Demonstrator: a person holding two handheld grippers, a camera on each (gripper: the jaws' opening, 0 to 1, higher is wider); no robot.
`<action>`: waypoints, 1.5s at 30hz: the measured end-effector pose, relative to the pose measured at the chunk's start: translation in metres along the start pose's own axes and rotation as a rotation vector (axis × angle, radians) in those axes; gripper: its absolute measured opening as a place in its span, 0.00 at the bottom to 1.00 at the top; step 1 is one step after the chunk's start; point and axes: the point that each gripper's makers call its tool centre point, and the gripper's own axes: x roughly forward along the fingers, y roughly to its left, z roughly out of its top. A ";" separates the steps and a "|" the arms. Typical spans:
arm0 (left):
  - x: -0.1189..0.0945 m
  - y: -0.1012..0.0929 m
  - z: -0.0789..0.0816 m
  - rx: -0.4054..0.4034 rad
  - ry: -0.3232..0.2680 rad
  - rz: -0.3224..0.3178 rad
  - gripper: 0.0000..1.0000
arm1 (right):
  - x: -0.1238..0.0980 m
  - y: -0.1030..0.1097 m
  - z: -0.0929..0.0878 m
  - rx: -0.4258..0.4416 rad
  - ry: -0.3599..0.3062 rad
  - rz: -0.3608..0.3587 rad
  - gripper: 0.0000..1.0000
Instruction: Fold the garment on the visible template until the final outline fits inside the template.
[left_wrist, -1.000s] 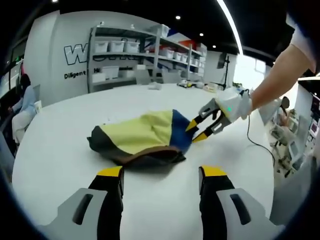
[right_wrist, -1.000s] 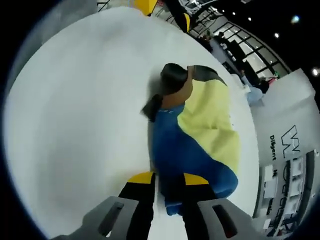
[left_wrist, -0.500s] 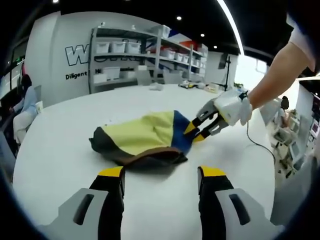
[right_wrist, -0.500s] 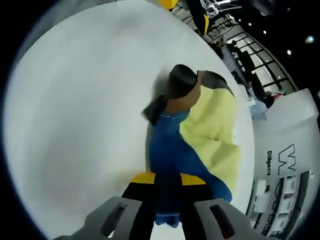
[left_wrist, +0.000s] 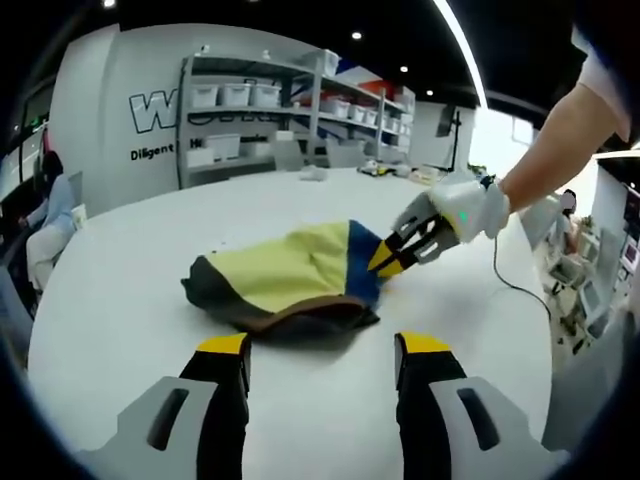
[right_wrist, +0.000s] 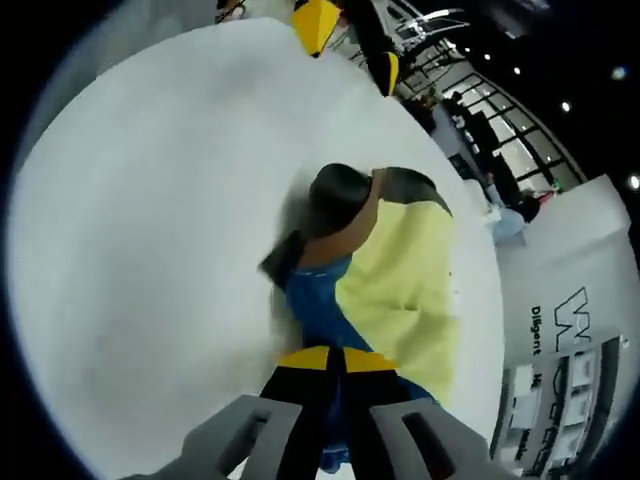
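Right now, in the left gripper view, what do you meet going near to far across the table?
Left gripper with jaws apart → multicoloured garment → bare white table → shelving rack with bins.

r gripper (left_wrist: 385, 262) jaws were apart around the garment's (left_wrist: 285, 275) blue edge 1 s ago, now pinched tight on it; in r gripper view the cloth sits further up between them.

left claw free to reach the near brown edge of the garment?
Probably yes. The left claw is open with bare table between it and the garment; nothing lies in that gap. The right claw grips the blue far corner, away from that path.
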 end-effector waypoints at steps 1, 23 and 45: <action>0.000 0.000 0.000 0.001 0.000 0.000 0.56 | -0.003 -0.004 0.002 0.020 -0.015 -0.014 0.00; 0.002 -0.003 0.003 0.001 -0.005 -0.006 0.56 | -0.010 0.013 -0.018 0.080 -0.002 0.067 0.11; 0.013 0.009 -0.003 0.035 0.021 -0.003 0.53 | -0.006 -0.006 -0.005 0.072 -0.019 -0.004 0.00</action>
